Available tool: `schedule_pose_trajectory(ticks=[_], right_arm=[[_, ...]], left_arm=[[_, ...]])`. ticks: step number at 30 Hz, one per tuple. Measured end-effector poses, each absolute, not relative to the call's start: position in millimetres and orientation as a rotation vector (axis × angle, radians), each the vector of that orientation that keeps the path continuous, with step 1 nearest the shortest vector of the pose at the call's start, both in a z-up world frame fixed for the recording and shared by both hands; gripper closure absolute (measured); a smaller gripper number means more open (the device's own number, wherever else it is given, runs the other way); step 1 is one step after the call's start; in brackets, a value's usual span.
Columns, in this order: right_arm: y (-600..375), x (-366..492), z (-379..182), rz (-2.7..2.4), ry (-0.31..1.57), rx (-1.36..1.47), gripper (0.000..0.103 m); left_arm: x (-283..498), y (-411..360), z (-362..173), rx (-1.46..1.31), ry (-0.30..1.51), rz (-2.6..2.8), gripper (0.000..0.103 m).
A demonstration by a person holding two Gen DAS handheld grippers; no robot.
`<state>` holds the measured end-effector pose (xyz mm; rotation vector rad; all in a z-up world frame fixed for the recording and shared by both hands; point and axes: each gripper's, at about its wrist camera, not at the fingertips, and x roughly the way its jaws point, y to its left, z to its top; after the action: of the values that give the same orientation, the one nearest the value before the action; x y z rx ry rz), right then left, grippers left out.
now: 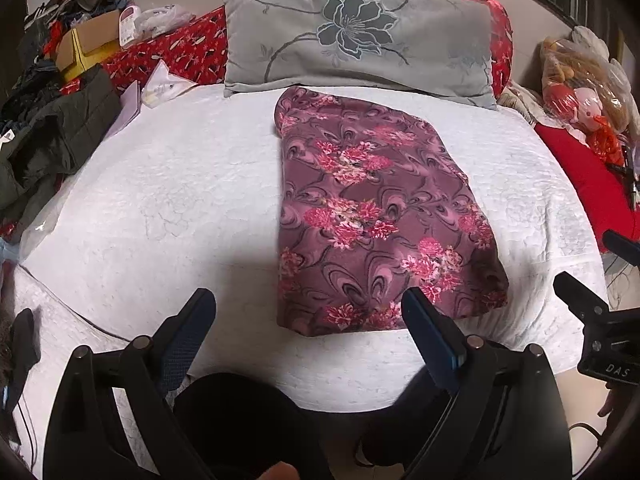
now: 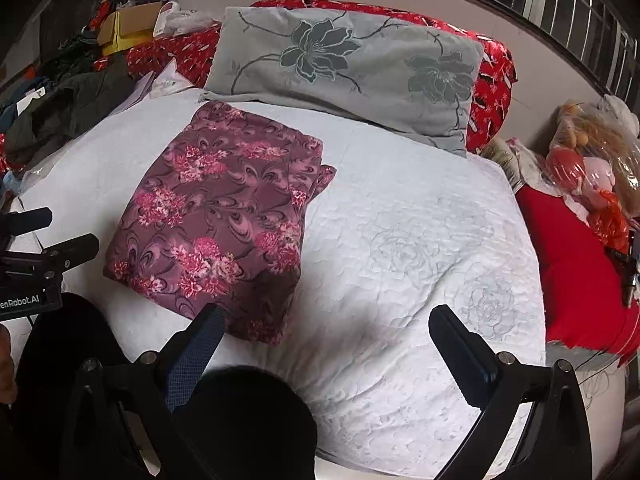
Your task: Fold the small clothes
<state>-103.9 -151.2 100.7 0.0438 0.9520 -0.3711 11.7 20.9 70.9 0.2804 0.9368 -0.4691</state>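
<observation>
nearest the lens in the left wrist view is the left gripper, its two blue-padded fingers spread wide apart with nothing between them, hanging just short of the near edge of the floral garment; that stance reads as a tool backed off from the cloth, not reaching for a corner. the right gripper is likewise parted and empty, one finger tip overlapping the garment's near edge in the picture and the other over bare quilt, though whether it touches the fabric cannot be told. the one garment, purple with pink flowers, lies flat on the white quilt as a long neat rectangle, its far end just beside the grey pillow; in the right wrist view layered edges show along its right side, which suggests it has been doubled over already, so the fold looks mostly done and perhaps one more halving across its length remains. laying it in the open middle of the bed gives both tools room on either side. counted: two grippers, four fingers, one garment being folded, one grey pillow, one white quilt. a heap of dark clothes sits well apart at the left edge, likely waiting, and bagged toys lie off to the right, too jumbled to count
</observation>
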Motion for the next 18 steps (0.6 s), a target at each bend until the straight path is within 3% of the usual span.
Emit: schedule_pose_trajectory(ticks=[18], right_arm=[[-158.3,-105.4,100.2,-0.39,0.955,0.084,0.0]], left_arm=[[-6.4,7.6,79.6,0.317,0.91,-0.556,0.008]])
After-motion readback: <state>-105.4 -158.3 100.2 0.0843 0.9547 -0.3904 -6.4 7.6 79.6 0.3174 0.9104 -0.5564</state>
